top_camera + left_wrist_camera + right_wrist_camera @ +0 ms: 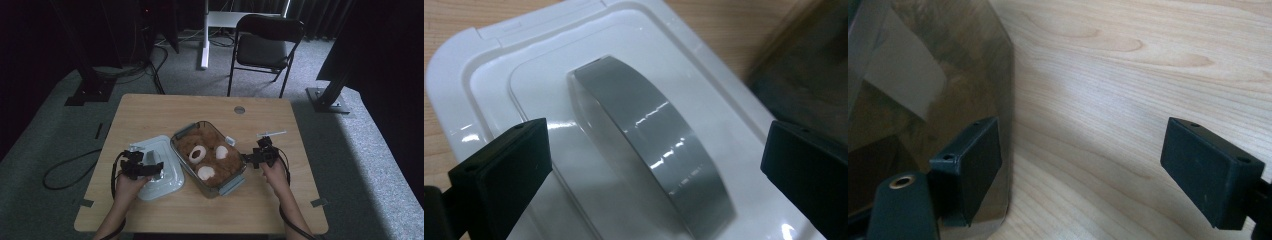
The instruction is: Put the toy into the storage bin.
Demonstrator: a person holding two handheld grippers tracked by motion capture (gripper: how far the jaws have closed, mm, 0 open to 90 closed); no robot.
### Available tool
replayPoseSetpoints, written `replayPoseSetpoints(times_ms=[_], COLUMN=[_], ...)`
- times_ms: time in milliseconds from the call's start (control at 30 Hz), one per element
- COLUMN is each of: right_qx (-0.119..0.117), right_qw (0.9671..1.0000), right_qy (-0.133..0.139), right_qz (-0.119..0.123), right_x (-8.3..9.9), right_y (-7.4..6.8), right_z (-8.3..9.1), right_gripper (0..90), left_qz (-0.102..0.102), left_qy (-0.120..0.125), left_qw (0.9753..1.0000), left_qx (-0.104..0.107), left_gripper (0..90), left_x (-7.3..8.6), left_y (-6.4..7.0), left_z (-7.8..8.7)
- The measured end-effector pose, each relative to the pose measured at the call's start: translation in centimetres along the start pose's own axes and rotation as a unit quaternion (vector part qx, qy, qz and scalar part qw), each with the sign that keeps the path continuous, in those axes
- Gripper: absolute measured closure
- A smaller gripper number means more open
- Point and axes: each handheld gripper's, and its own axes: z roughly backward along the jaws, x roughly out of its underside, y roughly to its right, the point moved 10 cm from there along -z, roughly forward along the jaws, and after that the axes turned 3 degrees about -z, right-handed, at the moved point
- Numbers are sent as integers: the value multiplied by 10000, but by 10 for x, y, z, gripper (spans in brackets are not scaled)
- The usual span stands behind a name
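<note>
Two black grippers work over the pale wooden table (150,107), at whose centre sits a clear rectangular plastic box (232,184) holding a brown plush bear (210,155). Left of centre, the white plastic lid (167,175) with its grey arched handle (654,145) lies flat beside the box, and the left gripper (656,160) hangs above with jaws spread either side of the handle. At right of centre, the right gripper (1080,165) is spread wide at the box's wall.

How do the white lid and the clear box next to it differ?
The white lid is opaque; the clear box is see-through. The lid lies flat and low with a grey handle on top; the box stands deeper and holds a brown plush toy. Both rest on the wooden table, roughly rectangular.
</note>
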Motion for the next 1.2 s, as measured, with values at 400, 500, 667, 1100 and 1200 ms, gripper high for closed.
replayPoseSetpoints(times_ms=[400,500,667,1100,1200], right_qx=[24,23,-4,-82,-154], right_qw=[10000,10000,10000,9999,9999], right_qy=[6,11,25,88,61], right_qz=[31,44,52,-6,-38], right_x=[1,1,0,2,4], right_y=[0,0,0,-1,-1], right_z=[0,0,1,1,-1], right_gripper=[160,160,160,160,160], left_qz=[10,12,262,517,569], left_qy=[57,122,206,602,725], left_qw=[9995,9994,9983,9944,9929], left_qx=[309,334,473,694,750], left_gripper=[319,432,545,681,682], left_x=[2,2,0,-9,-12], left_y=[5,6,5,-2,-4], left_z=[-10,-12,-12,6,14])
